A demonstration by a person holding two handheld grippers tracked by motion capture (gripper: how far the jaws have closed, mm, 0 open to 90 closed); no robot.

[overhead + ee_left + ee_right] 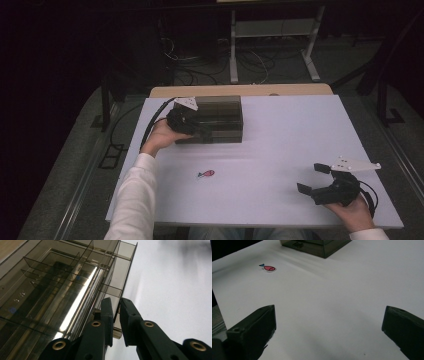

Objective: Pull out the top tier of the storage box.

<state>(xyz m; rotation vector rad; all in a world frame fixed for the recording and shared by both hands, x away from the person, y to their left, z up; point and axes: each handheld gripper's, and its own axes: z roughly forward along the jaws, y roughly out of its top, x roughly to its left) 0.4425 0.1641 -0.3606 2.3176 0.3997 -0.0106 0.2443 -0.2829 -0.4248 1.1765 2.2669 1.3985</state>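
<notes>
The right tongs (311,179) wait wide open, holding nothing, low over the near counter (280,150). Farther back, the left tongs (117,305) pinch the smoky box's (216,118) thin wall. The fish sticker (206,174) lies untouched, so most work seems left.

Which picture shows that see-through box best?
The left gripper view: the box is close, dividers visible, the left claw nearly shut on a thin wall. The high view shows it whole but small; the right gripper view shows a far corner.
</notes>
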